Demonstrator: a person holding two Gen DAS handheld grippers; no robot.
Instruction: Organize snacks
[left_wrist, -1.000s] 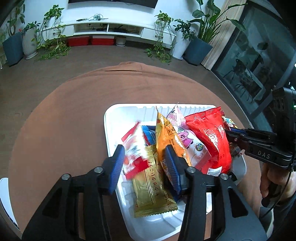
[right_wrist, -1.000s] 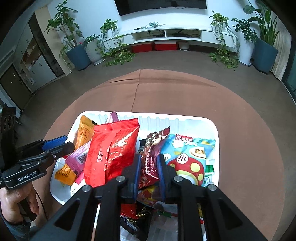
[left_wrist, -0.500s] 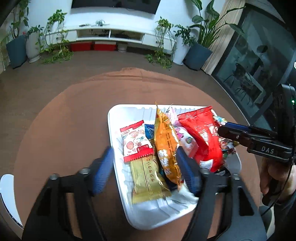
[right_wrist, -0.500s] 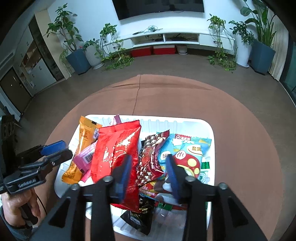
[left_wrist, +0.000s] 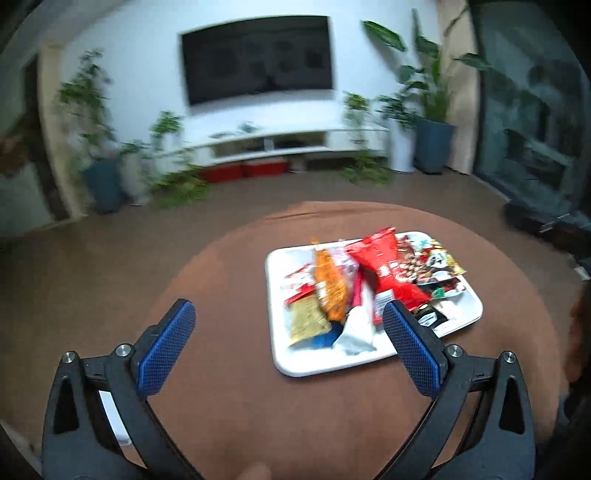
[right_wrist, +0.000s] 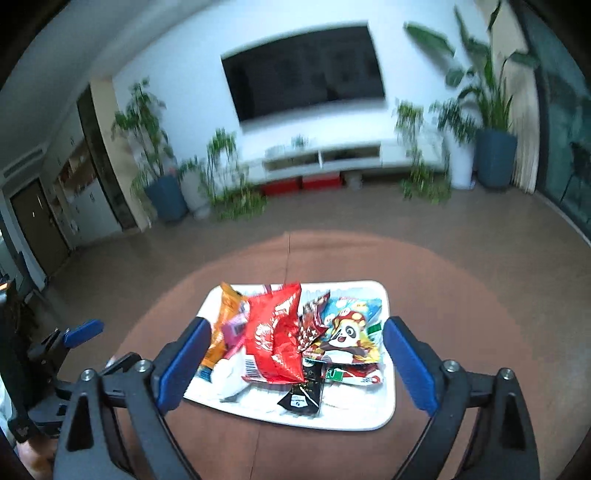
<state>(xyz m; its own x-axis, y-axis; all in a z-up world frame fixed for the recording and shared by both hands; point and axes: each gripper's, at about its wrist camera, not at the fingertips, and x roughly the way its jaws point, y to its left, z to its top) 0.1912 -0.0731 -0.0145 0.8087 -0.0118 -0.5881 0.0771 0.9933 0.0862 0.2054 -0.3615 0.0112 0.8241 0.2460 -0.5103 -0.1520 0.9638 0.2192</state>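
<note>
A white tray (left_wrist: 280, 354) on the round brown table holds several snack packets: a red bag (left_wrist: 384, 266), an orange bag (left_wrist: 328, 284), a gold packet (left_wrist: 306, 321). In the right wrist view the tray (right_wrist: 388, 398) shows the red bag (right_wrist: 277, 332), a panda packet (right_wrist: 347, 336) and a black packet (right_wrist: 303, 397). My left gripper (left_wrist: 291, 343) is wide open and empty, pulled back near the tray's front left. My right gripper (right_wrist: 295, 362) is wide open and empty, raised in front of the tray. The left gripper also shows at the left of the right wrist view (right_wrist: 74, 336).
The brown tablecloth (left_wrist: 229, 406) spreads around the tray. A white object (left_wrist: 110, 417) lies at the table's near left edge. Beyond the table are brown floor, a TV (right_wrist: 306, 70), a white console and potted plants (right_wrist: 491, 155).
Both grippers opened wide and pulled back and up from the tray. The left let go of a red-and-white packet, the right of a dark red packet; both stay in the tray.
</note>
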